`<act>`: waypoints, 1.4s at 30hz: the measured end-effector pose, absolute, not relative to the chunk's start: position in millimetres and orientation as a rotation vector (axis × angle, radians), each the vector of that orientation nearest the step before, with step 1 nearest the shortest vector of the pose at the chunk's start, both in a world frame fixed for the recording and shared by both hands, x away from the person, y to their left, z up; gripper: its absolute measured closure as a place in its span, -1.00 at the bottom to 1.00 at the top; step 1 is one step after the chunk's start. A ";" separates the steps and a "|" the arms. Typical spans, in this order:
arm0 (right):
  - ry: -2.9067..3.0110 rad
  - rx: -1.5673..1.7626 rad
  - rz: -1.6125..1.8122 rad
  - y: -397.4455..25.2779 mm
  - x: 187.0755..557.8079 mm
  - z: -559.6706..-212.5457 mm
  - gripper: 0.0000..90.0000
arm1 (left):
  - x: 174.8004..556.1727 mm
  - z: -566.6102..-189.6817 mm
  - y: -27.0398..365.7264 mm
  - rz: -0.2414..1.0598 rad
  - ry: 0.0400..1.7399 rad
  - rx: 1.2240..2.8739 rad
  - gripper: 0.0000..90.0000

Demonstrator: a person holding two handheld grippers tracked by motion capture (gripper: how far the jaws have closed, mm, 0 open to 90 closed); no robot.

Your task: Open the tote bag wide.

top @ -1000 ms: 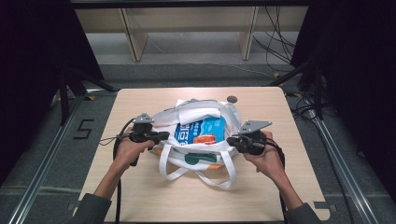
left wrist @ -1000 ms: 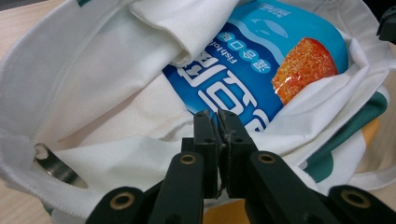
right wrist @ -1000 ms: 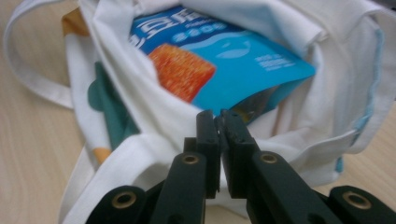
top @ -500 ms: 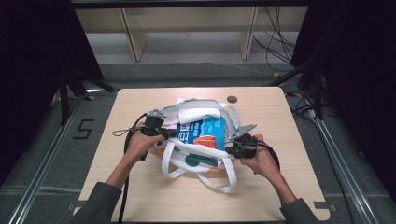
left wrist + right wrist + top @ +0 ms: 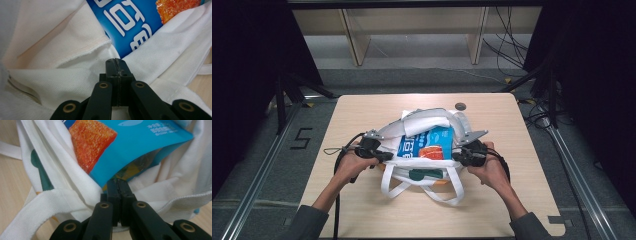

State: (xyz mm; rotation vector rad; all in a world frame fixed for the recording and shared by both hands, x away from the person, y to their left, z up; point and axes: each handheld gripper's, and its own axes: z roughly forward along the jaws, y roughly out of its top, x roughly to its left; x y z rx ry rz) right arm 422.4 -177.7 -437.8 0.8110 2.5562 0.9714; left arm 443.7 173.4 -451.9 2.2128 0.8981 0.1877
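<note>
A white tote bag (image 5: 427,121) lies in the middle of the table with a blue snack packet (image 5: 428,144) sticking out of its mouth. My left gripper (image 5: 384,156) is at the bag's left rim, its jaws shut on the white cloth (image 5: 62,75) just below the packet (image 5: 135,20). My right gripper (image 5: 456,156) is at the right rim. Its jaws are closed on the cloth (image 5: 62,195) under the packet's corner (image 5: 140,142). Cloth folds run into both jaw tips, the left gripper's (image 5: 116,61) and the right gripper's (image 5: 117,181).
The bag's straps (image 5: 447,195) loop toward the front edge of the wooden table (image 5: 357,115). A small dark round object (image 5: 460,106) sits behind the bag. Cables trail from both grippers. Shelf legs stand on the floor beyond the table.
Both hands have shifted a little inward against the bag's sides, the left one going up and then back toward me. The bag's rim has bunched closer around the packet.
</note>
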 end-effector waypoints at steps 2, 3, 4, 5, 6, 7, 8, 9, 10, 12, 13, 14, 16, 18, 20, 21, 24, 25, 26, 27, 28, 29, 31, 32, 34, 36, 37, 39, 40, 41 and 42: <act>2.542 0.836 0.985 -180.9 420.8 -433.7 0.98 | 444.4 -448.6 173.7 0.208 0.908 2.173 0.96; 2.511 0.856 0.996 -182.1 419.6 -432.5 0.98 | 443.9 -447.1 173.8 0.214 0.914 2.149 0.95; 2.502 0.859 1.016 -183.7 419.4 -430.8 0.98 | 442.4 -445.0 174.0 0.222 0.918 2.127 0.93; 2.486 0.862 1.046 -185.7 419.7 -428.9 0.98 | 441.3 -442.9 174.8 0.221 0.909 2.120 0.92; 2.479 0.843 1.052 -187.7 420.5 -426.9 0.97 | 440.1 -441.5 175.3 0.221 0.908 2.108 0.90; 2.479 0.848 1.065 -188.7 420.3 -425.2 0.97 | 437.6 -439.2 175.9 0.223 0.911 2.078 0.89; 2.470 0.865 1.075 -189.9 419.1 -422.6 0.96 | 436.7 -437.3 177.3 0.219 0.903 2.075 0.87; 2.469 0.845 1.078 -191.2 419.6 -421.1 0.95 | 435.1 -435.9 177.9 0.219 0.906 2.057 0.85; 2.457 0.860 1.097 -191.2 418.4 -420.1 0.94 | 432.7 -434.0 178.4 0.213 0.916 2.020 0.82; 2.444 0.861 1.121 -193.2 416.4 -416.2 0.92 | 429.8 -431.2 181.1 0.217 0.909 2.004 0.78; 2.442 0.876 1.119 -194.0 414.7 -414.3 0.90 | 428.3 -430.2 182.2 0.213 0.910 1.997 0.74; 2.426 0.861 1.128 -194.9 414.5 -413.4 0.90 | 426.7 -429.4 183.4 0.209 0.907 1.996 0.71; 2.422 0.854 1.128 -196.9 413.6 -411.2 0.87 | 422.4 -428.9 184.2 0.194 0.913 1.974 0.65; 2.413 0.837 1.138 -199.2 413.4 -409.5 0.84 | 418.4 -428.4 185.6 0.183 0.895 1.967 0.59; 2.406 0.876 1.149 -200.1 411.8 -408.9 0.81 | 414.1 -427.9 186.4 0.176 0.893 1.959 0.55; 2.398 0.878 1.150 -200.4 411.5 -409.1 0.79 | 412.6 -427.3 187.4 0.163 0.884 1.951 0.54; 2.406 0.886 1.145 -201.3 410.4 -408.9 0.75 | 408.9 -426.2 188.4 0.169 0.876 1.958 0.50; 2.404 0.882 1.148 -201.6 410.6 -409.0 0.74 | 407.7 -426.1 189.1 0.172 0.873 1.949 0.49; 2.392 0.866 1.149 -202.7 410.9 -408.8 0.73 | 406.0 -425.8 188.9 0.172 0.889 1.943 0.46; 2.390 0.895 1.155 -202.3 409.6 -409.1 0.72 | 405.3 -426.2 189.3 0.178 0.887 1.939 0.45; 2.392 0.891 1.157 -202.9 409.7 -409.0 0.71 | 404.8 -425.6 190.8 0.174 0.876 1.947 0.44; 2.389 0.875 1.164 -203.4 410.2 -409.4 0.70 | 403.2 -425.6 191.5 0.168 0.883 1.941 0.44; 2.389 0.878 1.166 -204.1 410.0 -409.6 0.67 | 401.1 -425.2 192.6 0.169 0.887 1.930 0.40; 2.382 0.908 1.167 -203.6 408.0 -409.6 0.66 | 399.6 -424.1 193.9 0.172 0.887 1.934 0.38; 2.380 0.900 1.166 -204.8 408.6 -409.1 0.63 | 397.7 -422.4 195.9 0.175 0.883 1.925 0.34; 2.374 0.907 1.167 -205.0 407.8 -408.8 0.61 | 395.5 -420.8 197.0 0.180 0.887 1.919 0.33; 2.366 0.885 1.170 -205.5 408.1 -408.9 0.59 | 394.6 -420.1 197.0 0.176 0.884 1.917 0.30; 2.381 0.895 1.169 -205.8 406.9 -408.7 0.56 | 392.1 -418.9 195.8 0.184 0.884 1.917 0.26; 2.381 0.895 1.170 -206.1 406.6 -409.0 0.54 | 391.5 -418.6 196.0 0.184 0.875 1.927 0.23; 2.370 0.891 1.173 -206.4 406.3 -409.5 0.54 | 390.8 -418.4 195.4 0.182 0.875 1.925 0.22; 2.376 0.904 1.167 -207.3 405.0 -408.6 0.53 | 390.5 -418.3 195.3 0.183 0.875 1.928 0.20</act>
